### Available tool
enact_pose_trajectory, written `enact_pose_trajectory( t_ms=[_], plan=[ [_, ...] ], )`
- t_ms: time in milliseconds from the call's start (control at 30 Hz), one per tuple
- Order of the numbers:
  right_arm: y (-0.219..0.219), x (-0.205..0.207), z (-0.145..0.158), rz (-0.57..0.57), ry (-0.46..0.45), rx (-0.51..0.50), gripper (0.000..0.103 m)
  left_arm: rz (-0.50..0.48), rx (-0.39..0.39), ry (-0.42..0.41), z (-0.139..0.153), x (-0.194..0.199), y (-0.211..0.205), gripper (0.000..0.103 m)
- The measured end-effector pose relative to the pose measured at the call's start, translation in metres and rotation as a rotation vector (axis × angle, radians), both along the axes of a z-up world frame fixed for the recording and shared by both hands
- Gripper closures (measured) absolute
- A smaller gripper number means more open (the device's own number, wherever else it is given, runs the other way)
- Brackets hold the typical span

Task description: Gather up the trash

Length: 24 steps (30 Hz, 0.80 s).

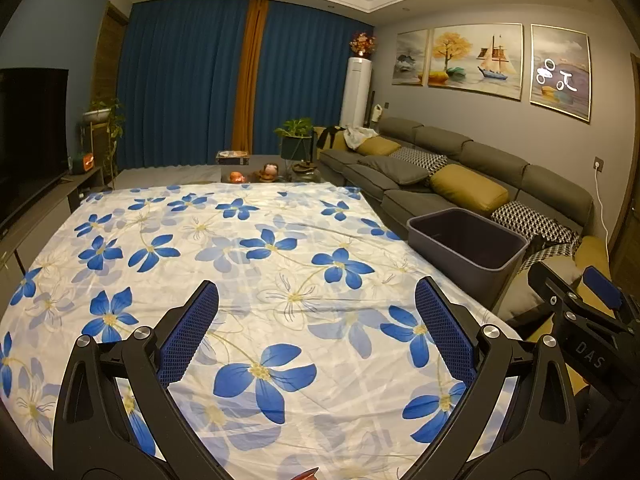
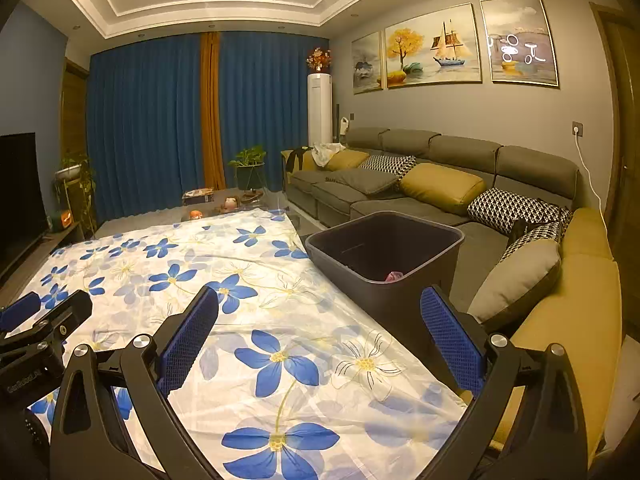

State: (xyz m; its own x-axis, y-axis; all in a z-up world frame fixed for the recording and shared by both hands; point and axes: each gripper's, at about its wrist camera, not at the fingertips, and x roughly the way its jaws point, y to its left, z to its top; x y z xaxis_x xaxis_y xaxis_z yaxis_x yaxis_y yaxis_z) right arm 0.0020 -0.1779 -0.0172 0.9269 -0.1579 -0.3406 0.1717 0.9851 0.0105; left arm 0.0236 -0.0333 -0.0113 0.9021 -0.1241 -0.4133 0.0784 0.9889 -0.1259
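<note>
Above the flowered cloth (image 1: pixel 280 240), both the left gripper (image 1: pixel 316 332) and right gripper (image 2: pixel 320 336) hang wide open and empty, a pink scrap (image 2: pixel 393 276) lies inside the grey bin (image 2: pixel 452 240), so seemingly between pickups, needing fresh trash.

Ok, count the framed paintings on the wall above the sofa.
3, hung in a row: a small grey one nearest the curtains, a wide sailboat one in the middle, and a glare-marked one nearest the door. None appear hidden.
</note>
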Motion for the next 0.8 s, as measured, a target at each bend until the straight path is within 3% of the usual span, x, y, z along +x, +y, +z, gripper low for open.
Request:
enact_pose_trajectory(
  t_ms=[800],
  plan=[
    [0.0015,0.0026,0.0022,0.005,-0.007,0.006,0.006,0.0,-0.002,-0.001,0.0012,0.0002,-0.0002,0.006]
  ],
)
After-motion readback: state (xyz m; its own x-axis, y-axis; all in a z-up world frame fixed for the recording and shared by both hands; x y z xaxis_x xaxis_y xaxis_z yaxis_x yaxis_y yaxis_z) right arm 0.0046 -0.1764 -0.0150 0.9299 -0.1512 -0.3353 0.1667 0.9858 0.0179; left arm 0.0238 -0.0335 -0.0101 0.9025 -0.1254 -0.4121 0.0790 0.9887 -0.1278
